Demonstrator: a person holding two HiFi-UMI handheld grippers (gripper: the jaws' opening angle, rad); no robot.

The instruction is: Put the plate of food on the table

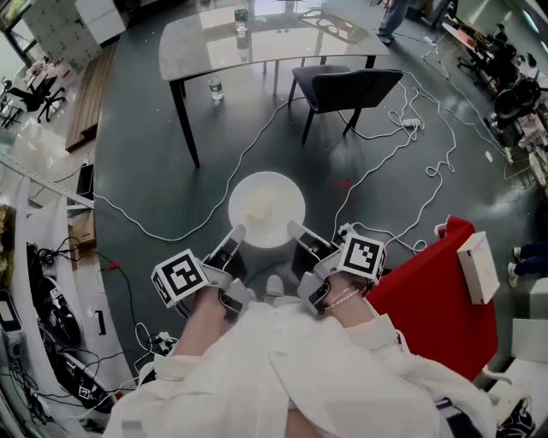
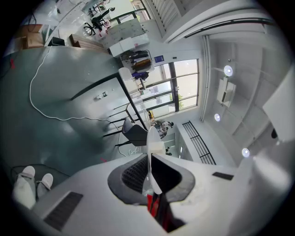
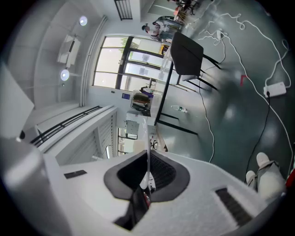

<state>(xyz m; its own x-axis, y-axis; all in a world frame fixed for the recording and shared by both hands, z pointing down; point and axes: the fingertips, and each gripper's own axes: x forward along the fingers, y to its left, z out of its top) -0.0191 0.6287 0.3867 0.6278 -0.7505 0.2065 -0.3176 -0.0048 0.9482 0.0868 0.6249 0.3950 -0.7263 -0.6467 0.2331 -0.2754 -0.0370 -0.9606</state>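
1. Left gripper [image 1: 234, 235], white with a square-marker cube: fingers [image 2: 132, 176] closed on the near-left rim of the round white plate [image 1: 267, 224]. In the left gripper view the rim stands edge-on between the dark pads.
2. Plate is carried level between the two grippers, just in front of the person's white sleeves [image 1: 282, 368], over the dark grey floor [image 1: 154, 171]. A pale lump of food [image 1: 261, 205] sits near the plate's middle.
3. Plate is well apart from the glossy grey surface [image 1: 197, 43], which stands at the far side of the scene. A clear plastic bottle [image 1: 241, 19] stands upright on it. A second small bottle [image 1: 216, 88] stands on the floor below its near edge.
4. Right gripper [image 1: 295, 229], same build: fingers [image 3: 162, 171] closed on the plate's near-right rim, seen as a thin white edge between the pads in the right gripper view.
5. Dark chair [image 1: 351, 87] stands at the surface's right end. White cable [image 1: 402, 145] loops over the floor near it.
6. Near right: a red block [image 1: 428, 308] with a white box [image 1: 478, 267] on it.
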